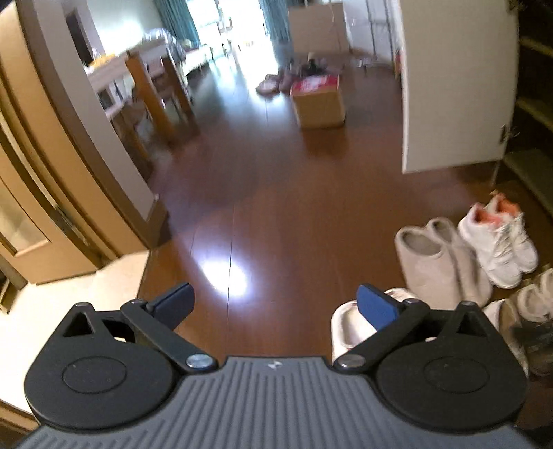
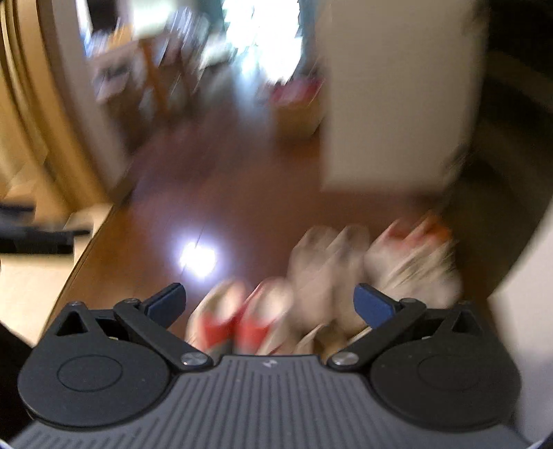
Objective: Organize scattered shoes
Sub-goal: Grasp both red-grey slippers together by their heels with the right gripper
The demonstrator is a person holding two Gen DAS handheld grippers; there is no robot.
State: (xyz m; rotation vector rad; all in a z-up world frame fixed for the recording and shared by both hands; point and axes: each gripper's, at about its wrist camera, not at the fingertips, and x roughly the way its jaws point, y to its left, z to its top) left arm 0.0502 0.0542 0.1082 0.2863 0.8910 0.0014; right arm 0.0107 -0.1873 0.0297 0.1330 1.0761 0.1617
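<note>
White lace-up sneakers (image 1: 497, 241) show orange linings; plush slippers (image 1: 435, 259) are pale grey; blurred slippers (image 2: 242, 321) seem red-strapped; glossy wooden floor (image 1: 276, 214) is reddish-brown.

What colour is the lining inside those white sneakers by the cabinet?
Orange-pink, inside the white sneakers; clearest in the left wrist view.

Glossy brown wood floor (image 1: 276, 193); bright window (image 1: 238, 20)
</note>
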